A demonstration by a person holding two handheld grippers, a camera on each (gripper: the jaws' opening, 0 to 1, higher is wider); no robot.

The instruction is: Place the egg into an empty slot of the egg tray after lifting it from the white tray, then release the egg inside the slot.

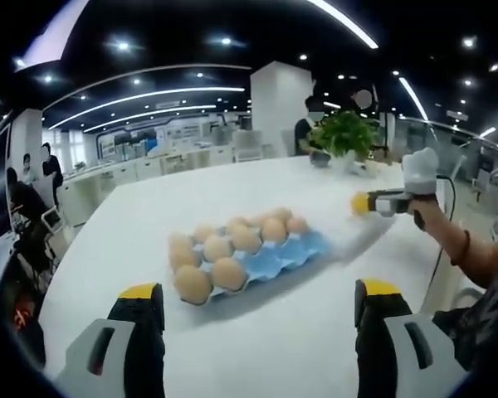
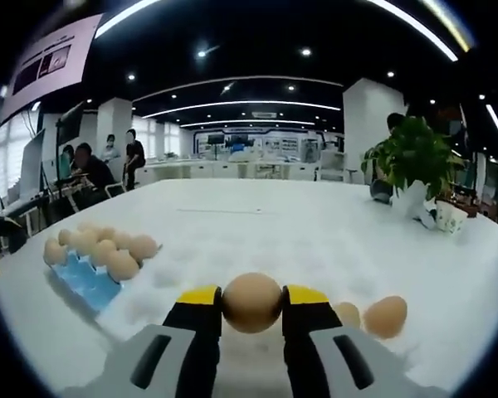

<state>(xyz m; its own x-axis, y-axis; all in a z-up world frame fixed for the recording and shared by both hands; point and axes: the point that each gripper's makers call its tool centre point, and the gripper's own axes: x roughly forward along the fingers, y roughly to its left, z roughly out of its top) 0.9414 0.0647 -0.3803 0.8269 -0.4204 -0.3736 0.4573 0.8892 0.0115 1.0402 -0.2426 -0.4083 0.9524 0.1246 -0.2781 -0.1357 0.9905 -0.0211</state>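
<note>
A big white table (image 1: 257,199) stood in a bright office with long ceiling lights, and a green potted plant (image 2: 413,157) sat at its far side. On the table lay a blue egg tray (image 1: 270,261), many slots holding brown eggs (image 1: 216,249) and some near slots empty. The right gripper (image 2: 252,308) squeezed one smooth brown egg (image 2: 251,302) between its jaws. Two more loose eggs (image 2: 385,316) lay just beside it; the white tray was hard to make out. The left gripper (image 1: 257,303) was wide apart, holding nothing.
</note>
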